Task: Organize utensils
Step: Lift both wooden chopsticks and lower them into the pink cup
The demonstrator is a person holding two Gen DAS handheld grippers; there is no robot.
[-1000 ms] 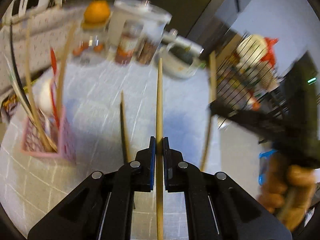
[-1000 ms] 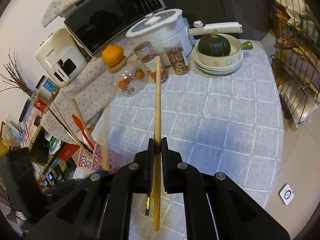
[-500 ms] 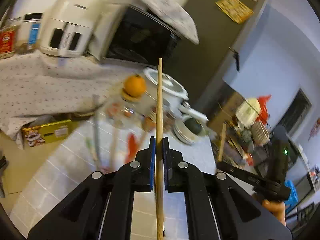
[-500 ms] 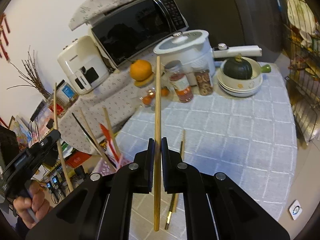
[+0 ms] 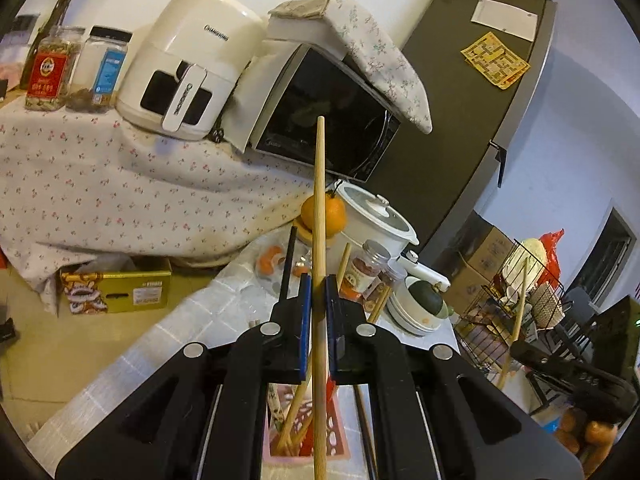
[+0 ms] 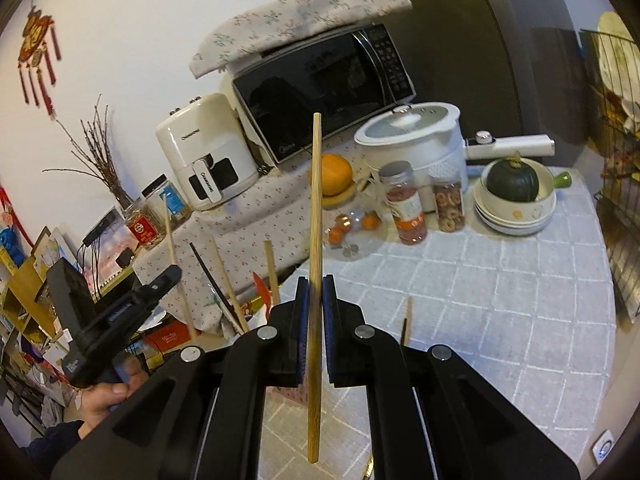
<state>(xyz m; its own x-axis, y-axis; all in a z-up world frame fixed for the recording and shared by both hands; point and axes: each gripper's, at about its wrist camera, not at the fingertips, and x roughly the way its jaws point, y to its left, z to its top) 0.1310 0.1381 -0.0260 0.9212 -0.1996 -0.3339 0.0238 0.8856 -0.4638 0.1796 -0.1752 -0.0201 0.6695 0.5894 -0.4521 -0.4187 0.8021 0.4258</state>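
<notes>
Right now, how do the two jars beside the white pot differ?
In the right wrist view, the taller jar has a silver lid, a label around its middle and reddish-orange contents. The shorter jar, which stands nearer the white pot, is unlabelled and holds pale brown rings. Both are clear, upright and standing on the grey checked tablecloth.

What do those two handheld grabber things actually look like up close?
Both the left gripper and the right gripper are matte black plastic with angular cut-out frames, round silver bolts at the joints, and blue pads lining the inner fingers. The person's bare hand shows a dark sleeve cuff.
</notes>
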